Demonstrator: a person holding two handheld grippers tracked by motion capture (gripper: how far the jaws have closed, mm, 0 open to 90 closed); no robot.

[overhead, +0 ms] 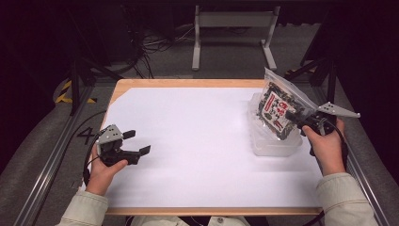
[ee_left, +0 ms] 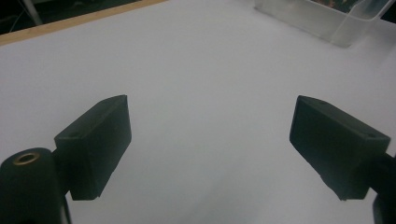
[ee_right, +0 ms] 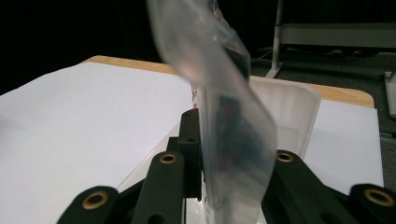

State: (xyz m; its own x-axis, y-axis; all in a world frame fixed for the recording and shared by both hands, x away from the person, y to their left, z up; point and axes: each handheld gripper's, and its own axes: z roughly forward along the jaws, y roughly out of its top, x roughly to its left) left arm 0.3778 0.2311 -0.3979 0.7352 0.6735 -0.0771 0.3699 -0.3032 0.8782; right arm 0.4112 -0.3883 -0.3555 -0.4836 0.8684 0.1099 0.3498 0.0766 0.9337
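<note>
While the right gripper [overhead: 295,118] clamps the clear zip bag [overhead: 282,106] between its jaws above the clear plastic container [overhead: 273,143], the left gripper [overhead: 137,142] rests with jaws apart, nothing between them.

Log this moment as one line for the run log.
right gripper: shut on bag, held above bin | left gripper: open, empty, over table | bag: not yet in bin
</note>
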